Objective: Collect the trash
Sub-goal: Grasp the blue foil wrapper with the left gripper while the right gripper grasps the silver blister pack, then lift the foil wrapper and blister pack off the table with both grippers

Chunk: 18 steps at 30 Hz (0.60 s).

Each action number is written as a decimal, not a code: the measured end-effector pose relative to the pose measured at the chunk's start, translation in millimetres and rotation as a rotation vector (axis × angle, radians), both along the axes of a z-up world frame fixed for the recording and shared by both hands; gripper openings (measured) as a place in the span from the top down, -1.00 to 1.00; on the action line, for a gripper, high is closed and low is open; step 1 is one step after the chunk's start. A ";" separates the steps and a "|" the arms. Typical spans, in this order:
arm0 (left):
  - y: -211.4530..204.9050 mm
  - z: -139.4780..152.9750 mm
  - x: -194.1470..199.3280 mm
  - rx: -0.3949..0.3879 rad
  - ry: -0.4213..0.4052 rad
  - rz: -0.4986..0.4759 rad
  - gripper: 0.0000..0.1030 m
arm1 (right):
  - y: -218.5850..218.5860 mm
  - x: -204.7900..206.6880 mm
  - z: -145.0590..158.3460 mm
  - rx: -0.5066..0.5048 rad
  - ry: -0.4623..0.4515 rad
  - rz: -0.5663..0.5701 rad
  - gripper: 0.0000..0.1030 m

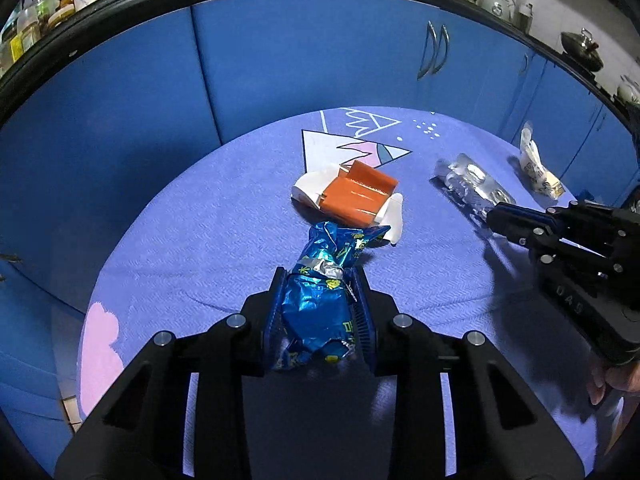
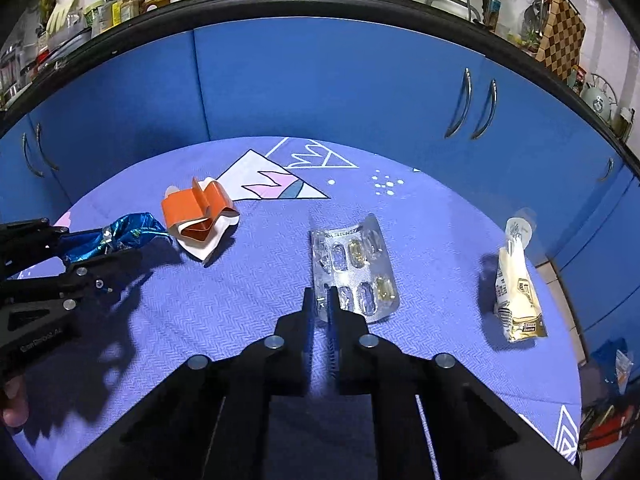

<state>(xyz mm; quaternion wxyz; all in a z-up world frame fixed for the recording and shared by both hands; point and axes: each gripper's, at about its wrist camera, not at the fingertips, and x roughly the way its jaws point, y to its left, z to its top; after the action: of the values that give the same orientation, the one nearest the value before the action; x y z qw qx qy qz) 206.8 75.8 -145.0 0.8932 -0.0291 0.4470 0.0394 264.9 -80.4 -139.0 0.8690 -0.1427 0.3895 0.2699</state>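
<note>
A crumpled blue foil wrapper point(image 1: 320, 304) is pinched between the jaws of my left gripper point(image 1: 320, 276), its twisted end sticking out toward a flattened orange and white carton point(image 1: 352, 194). My right gripper point(image 2: 320, 292) is shut on the near edge of a silver blister pack point(image 2: 356, 264) that lies on the purple cloth. In the right wrist view the left gripper point(image 2: 120, 246) holds the blue wrapper point(image 2: 116, 236) at far left, beside the orange carton point(image 2: 196, 216). The left wrist view shows the right gripper point(image 1: 494, 216) on the blister pack point(image 1: 472, 184).
A cream packet point(image 2: 518, 284) lies near the round table's right edge. The purple patterned cloth point(image 2: 240, 300) covers the table. Blue cabinets point(image 2: 320, 80) stand behind it, under a crowded counter. A person's hand point(image 2: 12, 408) grips the left tool.
</note>
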 end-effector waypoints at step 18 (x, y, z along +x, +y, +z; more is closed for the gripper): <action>-48.7 30.8 -53.7 -0.009 -0.044 -0.054 0.35 | -59.6 -89.1 42.8 0.011 -0.052 -0.022 0.90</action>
<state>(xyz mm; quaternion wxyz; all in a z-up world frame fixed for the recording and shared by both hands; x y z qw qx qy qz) 153.1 27.1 -114.2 0.9033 -0.0222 0.4282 0.0127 175.8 -140.0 -96.2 0.8826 -0.1405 0.3667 0.2585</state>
